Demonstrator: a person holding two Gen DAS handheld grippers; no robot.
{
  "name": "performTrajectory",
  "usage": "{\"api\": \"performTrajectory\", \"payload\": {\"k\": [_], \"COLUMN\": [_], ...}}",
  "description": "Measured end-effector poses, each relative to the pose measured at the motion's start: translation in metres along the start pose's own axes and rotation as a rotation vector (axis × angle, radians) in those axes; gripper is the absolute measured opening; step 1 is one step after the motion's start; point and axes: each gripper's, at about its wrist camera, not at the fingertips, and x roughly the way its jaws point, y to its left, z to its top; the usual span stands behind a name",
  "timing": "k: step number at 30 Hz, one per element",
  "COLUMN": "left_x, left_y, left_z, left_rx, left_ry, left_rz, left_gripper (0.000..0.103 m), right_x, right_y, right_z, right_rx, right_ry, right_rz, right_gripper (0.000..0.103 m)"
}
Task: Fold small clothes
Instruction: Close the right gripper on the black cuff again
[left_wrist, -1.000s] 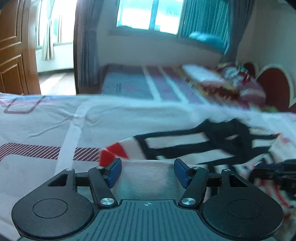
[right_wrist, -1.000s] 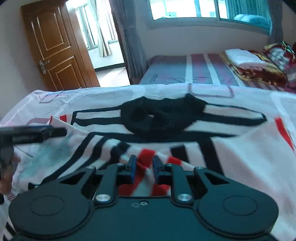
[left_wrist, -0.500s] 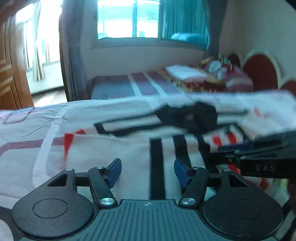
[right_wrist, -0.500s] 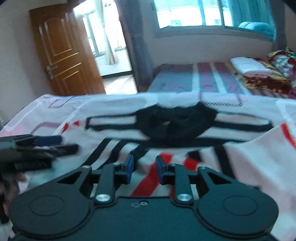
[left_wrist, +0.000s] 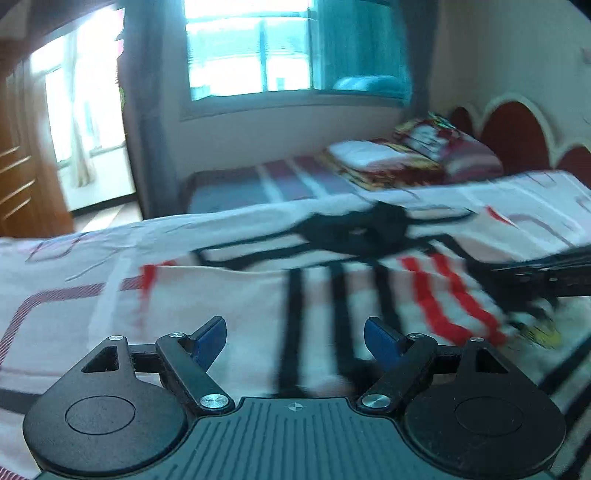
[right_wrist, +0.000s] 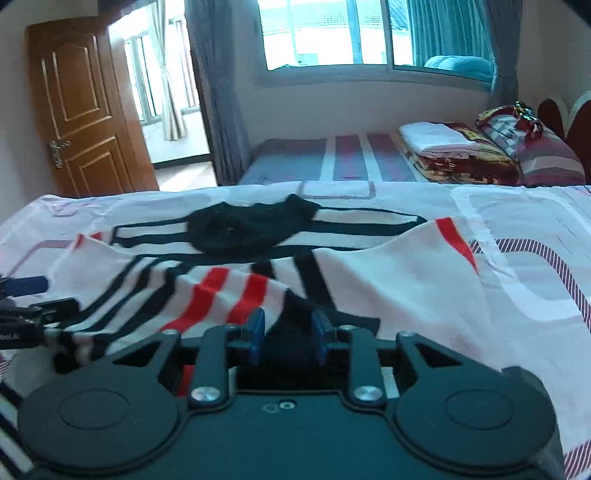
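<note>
A white shirt (left_wrist: 332, 295) with black and red stripes and a black collar (left_wrist: 362, 229) lies on the bed. My left gripper (left_wrist: 295, 332) hovers over its striped middle, jaws opening wide, with nothing between the blue pads. In the right wrist view the shirt (right_wrist: 388, 280) is bunched up toward my right gripper (right_wrist: 286, 332). Dark cloth fills the narrow gap between its pads, and its jaws are opening slightly. The left gripper (right_wrist: 48, 295) shows at the left edge beside the striped cloth. The right gripper (left_wrist: 535, 269) crosses the right side of the left wrist view.
The shirt rests on a white and pink patterned sheet (right_wrist: 517, 229). Beyond it is a second bed (right_wrist: 332, 158) with folded blankets (right_wrist: 443, 147) and a pillow (right_wrist: 546, 158). A wooden door (right_wrist: 81, 110) stands at the far left, under a window wall.
The left gripper let go of the shirt's edge, swung right over the stripes and widened its jaws. The right gripper's gap grew a little as it carried bunched cloth along.
</note>
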Motion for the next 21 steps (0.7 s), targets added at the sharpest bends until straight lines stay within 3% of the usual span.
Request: {"api": "performTrajectory", "payload": {"k": [3, 5, 7, 10, 13, 15, 17, 19, 21], "left_x": [0.014, 0.014, 0.011, -0.002, -0.004, -0.006, -0.008, 0.000, 0.001], "left_y": [-0.012, -0.007, -0.007, -0.008, -0.008, 0.003, 0.015, 0.018, 0.012], "left_z": [-0.011, -0.017, -0.013, -0.011, -0.015, -0.019, -0.023, -0.025, -0.022], "left_rx": [0.039, 0.010, -0.008, -0.048, -0.067, -0.155, -0.237, -0.230, -0.198], "left_ry": [0.083, 0.069, 0.072, 0.026, 0.040, 0.036, 0.024, 0.056, 0.072], "left_rz": [0.009, 0.004, 0.013, -0.023, 0.033, 0.042, 0.061, 0.095, 0.114], "left_gripper": [0.082, 0.088, 0.088, 0.088, 0.088, 0.088, 0.088, 0.088, 0.088], "right_x": [0.007, 0.003, -0.002, -0.014, -0.012, 0.000, 0.003, 0.005, 0.006], "right_y": [-0.009, -0.027, -0.037, -0.048, -0.058, -0.062, -0.061, -0.055, -0.049], "right_z": [-0.014, -0.017, -0.018, -0.017, -0.014, -0.016, -0.016, -0.015, -0.015], "right_rx": [-0.028, 0.003, 0.000, 0.068, 0.169, 0.232, 0.269, 0.257, 0.218], "right_ry": [0.048, 0.034, 0.033, 0.027, 0.037, 0.078, 0.066, 0.067, 0.065], "right_rz": [-0.045, -0.055, -0.095, -0.035, 0.008, 0.037, 0.064, 0.072, 0.065], "right_gripper": [0.025, 0.024, 0.031, 0.029, 0.032, 0.034, 0.039, 0.033, 0.018]}}
